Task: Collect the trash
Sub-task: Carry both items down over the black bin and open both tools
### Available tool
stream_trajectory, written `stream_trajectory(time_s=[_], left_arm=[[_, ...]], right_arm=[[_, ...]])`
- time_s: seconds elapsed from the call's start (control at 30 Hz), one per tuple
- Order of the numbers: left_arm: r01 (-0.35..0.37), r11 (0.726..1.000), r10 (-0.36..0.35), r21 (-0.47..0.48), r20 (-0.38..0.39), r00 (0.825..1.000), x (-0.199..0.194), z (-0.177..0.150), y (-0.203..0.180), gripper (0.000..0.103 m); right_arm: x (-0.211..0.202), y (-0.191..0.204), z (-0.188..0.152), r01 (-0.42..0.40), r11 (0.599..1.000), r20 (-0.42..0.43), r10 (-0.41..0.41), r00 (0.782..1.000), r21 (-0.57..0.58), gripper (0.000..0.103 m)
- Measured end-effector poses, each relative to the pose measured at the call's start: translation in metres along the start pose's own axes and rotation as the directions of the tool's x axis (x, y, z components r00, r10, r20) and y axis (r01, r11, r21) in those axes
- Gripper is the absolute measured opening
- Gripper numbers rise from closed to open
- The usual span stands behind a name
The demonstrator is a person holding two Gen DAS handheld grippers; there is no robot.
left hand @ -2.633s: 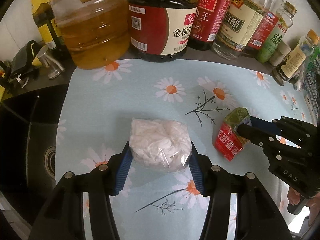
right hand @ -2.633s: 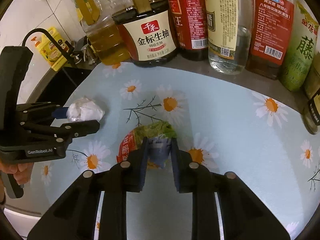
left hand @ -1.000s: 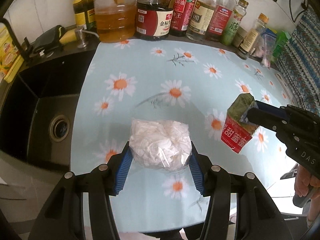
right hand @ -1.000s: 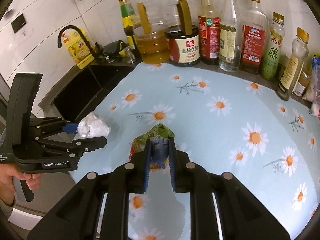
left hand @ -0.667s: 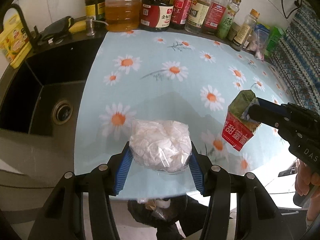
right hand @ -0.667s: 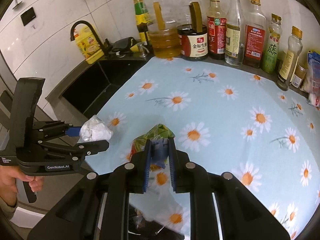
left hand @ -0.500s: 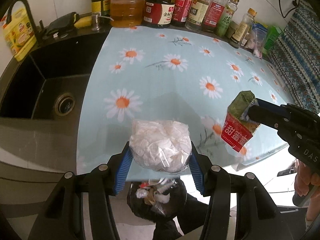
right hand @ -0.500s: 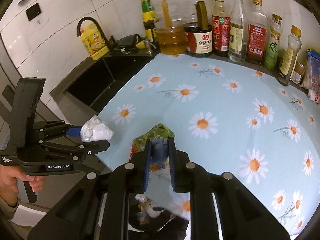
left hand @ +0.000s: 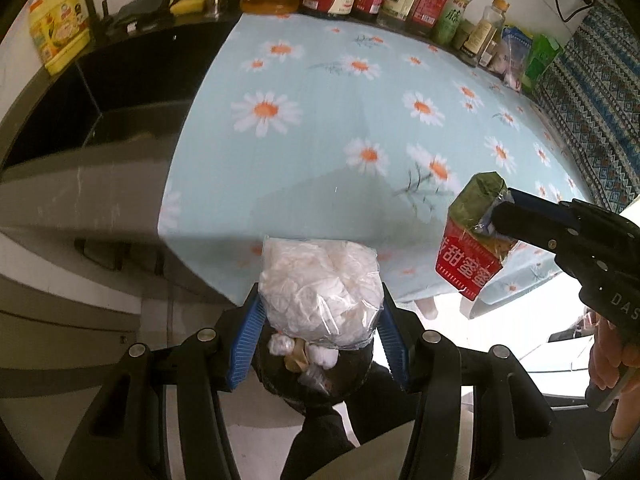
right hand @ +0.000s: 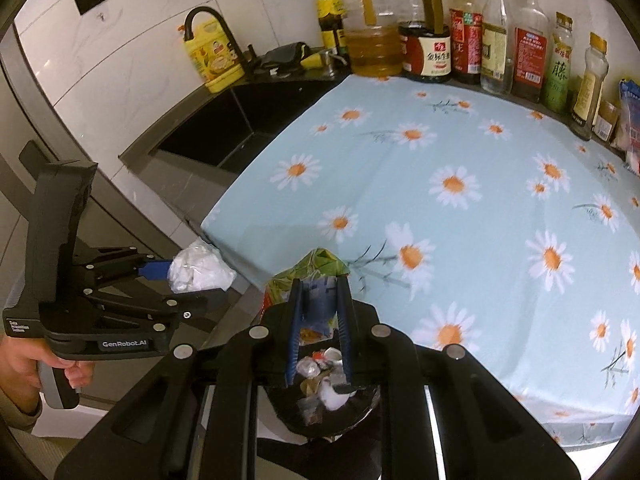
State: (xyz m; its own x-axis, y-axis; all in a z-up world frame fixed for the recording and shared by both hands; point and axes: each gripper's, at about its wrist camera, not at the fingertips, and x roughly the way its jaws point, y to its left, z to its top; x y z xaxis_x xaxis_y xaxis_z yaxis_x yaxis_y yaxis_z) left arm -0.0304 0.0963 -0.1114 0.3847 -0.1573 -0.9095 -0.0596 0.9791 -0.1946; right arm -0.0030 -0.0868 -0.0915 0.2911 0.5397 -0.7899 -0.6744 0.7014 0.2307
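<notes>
The big counter with the daisy cloth (right hand: 460,152) fills the far side of both views, with a dark sink (right hand: 224,120) on its left and a row of bottles (right hand: 496,56) along the far wall. Down near the floor, just off the near edge of the counter, sits a black trash bin (right hand: 324,408) with scraps already inside. Both pieces of trash are held up over that bin, probably so they can fall straight in. The left gripper (left hand: 318,320) has its blue pads pressed on both sides of a clear bag of white paper (left hand: 318,284), jaws set wide around it. The right gripper (right hand: 320,308) has its jaws almost closed, pinching a thin red and green snack wrapper (left hand: 472,240) that hangs down.
</notes>
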Motion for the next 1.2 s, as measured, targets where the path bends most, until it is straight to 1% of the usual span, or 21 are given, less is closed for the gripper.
stream_trajectory(time_s=[0.2, 0.43, 0.67, 1.0, 1.1, 1.13, 1.17, 1.2], left_arm=[[0.009, 1.0, -0.01, -0.014, -0.037, 0.999, 0.011, -0.019, 0.006, 0.052], [0.018, 0.999, -0.021, -0.028, -0.092, 0.996, 0.027, -0.037, 0.011, 0.052], [0.024, 0.999, -0.028, -0.034, -0.121, 0.992, 0.034, -0.042, 0.015, 0.053], [0.029, 0.999, -0.031, -0.013, -0.147, 0.989, 0.04, -0.045, 0.011, 0.053], [0.024, 1.0, -0.027, -0.019, -0.164, 0.986, 0.043, -0.046, 0.011, 0.058], [0.024, 0.999, -0.027, -0.021, -0.166, 0.986, 0.044, -0.045, 0.012, 0.063], [0.024, 0.999, -0.028, -0.024, -0.169, 0.985, 0.044, -0.045, 0.012, 0.066], [0.024, 0.999, -0.028, -0.026, -0.17, 0.985, 0.044, -0.045, 0.012, 0.066]], right_arm=[[0.01, 0.011, -0.019, -0.001, 1.0, -0.045, 0.0, 0.999, -0.011, 0.018], [0.025, 0.014, -0.036, 0.002, 1.0, -0.102, -0.004, 0.995, -0.016, 0.018], [0.035, 0.015, -0.042, -0.004, 1.0, -0.134, 0.002, 0.991, -0.018, 0.018], [0.041, 0.014, -0.049, -0.017, 1.0, -0.163, 0.015, 0.987, -0.011, 0.019], [0.042, 0.013, -0.052, -0.022, 1.0, -0.172, 0.023, 0.985, 0.007, 0.021], [0.042, 0.012, -0.053, -0.026, 1.0, -0.173, 0.028, 0.984, 0.017, 0.021], [0.042, 0.011, -0.054, -0.031, 0.999, -0.177, 0.035, 0.984, 0.024, 0.023], [0.042, 0.01, -0.054, -0.038, 0.999, -0.179, 0.043, 0.983, 0.033, 0.023]])
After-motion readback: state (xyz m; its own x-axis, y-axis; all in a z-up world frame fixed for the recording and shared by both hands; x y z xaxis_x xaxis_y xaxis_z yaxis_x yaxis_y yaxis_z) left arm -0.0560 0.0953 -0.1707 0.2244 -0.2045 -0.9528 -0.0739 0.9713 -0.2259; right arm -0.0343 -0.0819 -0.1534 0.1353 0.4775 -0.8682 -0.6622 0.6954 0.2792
